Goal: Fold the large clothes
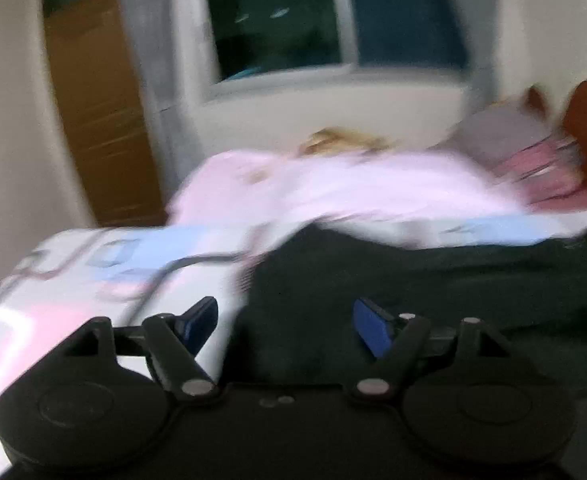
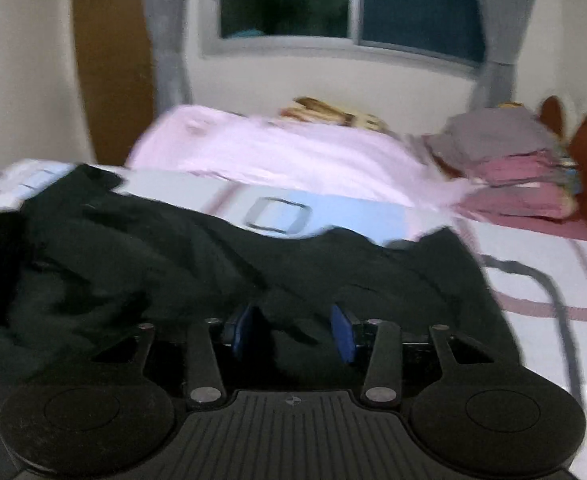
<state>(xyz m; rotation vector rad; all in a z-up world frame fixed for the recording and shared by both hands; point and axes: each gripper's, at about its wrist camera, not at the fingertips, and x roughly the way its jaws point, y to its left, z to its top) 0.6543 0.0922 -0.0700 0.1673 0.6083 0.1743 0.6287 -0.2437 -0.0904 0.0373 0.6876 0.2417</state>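
The left gripper (image 1: 283,326) points forward and tilts down, its blue-padded fingers (image 1: 367,328) spread wide toward 10 and 2 o'clock with nothing pressed between them. The right gripper (image 2: 293,330) points forward and down too, its fingers (image 2: 341,332) closer together near 12 o'clock, parted with a clear gap.
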